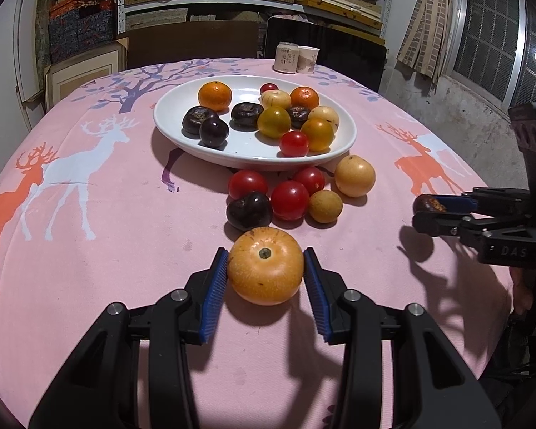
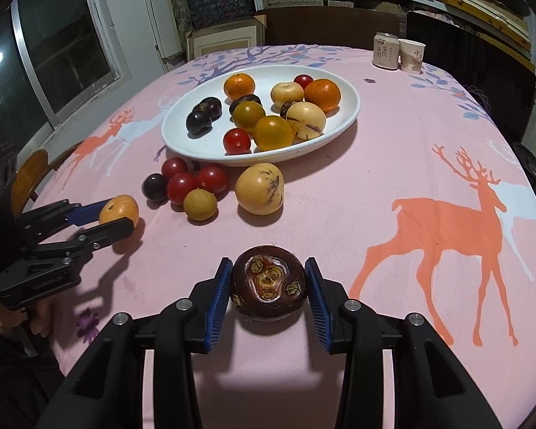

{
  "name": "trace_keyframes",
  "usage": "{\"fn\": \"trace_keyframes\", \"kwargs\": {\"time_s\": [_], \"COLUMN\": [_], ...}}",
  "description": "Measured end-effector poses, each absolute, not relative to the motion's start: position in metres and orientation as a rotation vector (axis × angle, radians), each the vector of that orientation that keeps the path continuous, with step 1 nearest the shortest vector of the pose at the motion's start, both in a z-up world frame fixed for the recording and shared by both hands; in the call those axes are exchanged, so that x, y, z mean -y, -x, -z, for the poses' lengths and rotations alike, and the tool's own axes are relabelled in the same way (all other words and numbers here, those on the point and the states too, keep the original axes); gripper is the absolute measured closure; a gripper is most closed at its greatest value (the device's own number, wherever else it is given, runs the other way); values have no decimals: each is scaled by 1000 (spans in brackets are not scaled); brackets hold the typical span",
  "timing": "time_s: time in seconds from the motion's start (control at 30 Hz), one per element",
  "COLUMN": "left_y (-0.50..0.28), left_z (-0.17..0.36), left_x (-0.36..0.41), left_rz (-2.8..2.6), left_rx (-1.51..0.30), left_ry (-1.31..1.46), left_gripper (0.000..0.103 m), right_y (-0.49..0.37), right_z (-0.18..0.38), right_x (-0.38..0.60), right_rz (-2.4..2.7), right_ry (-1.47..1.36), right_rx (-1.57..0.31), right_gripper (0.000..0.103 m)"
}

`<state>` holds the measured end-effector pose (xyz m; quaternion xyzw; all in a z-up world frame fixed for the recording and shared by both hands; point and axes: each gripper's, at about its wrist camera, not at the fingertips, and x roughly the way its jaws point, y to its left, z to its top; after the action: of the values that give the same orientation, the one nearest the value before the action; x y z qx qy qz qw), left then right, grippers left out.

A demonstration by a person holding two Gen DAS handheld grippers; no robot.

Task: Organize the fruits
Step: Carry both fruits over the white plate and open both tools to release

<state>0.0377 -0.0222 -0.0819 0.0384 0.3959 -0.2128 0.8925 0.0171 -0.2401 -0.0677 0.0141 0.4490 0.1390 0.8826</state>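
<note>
- Left hand-held gripper [image 1: 265,266] is clamped on an orange-yellow fruit [image 1: 265,266], above the worktop [image 1: 125,232].
- Right hand-held gripper [image 2: 268,282] is clamped on a dark brown fruit [image 2: 268,286], near the white plate [image 2: 182,139].

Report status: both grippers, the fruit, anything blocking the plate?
Left gripper shut on orange-yellow fruit. Right gripper shut on dark brown fruit. Six loose fruits sit before white plate; path over them looks open.

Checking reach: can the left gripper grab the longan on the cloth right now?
Probably not: the left gripper is shut on an orange fruit, and a dark plum sits before the longan.
</note>
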Motion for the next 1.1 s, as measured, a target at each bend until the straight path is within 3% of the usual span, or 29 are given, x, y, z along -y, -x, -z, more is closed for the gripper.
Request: {"fn": "trace_keyframes", "kwargs": {"time_s": [0.3,0.67,1.1], "left_y": [-50,-133,-183], "left_z": [57,43,75], "left_x": [16,58,73], "left_rz": [456,484,481], "left_rx": [-800,-823,-911], "left_ry": [-80,-152,-150], "left_gripper": [61,61,61], "right_y": [-17,-106,-217], "right_z": [35,-21,38], "right_x": [258,239,203], "right_rz": [-322,-329,-333], "right_ry": [-128,-82,-74], "right_rx": [-856,-784,-904], "right_gripper": [61,61,61]}}
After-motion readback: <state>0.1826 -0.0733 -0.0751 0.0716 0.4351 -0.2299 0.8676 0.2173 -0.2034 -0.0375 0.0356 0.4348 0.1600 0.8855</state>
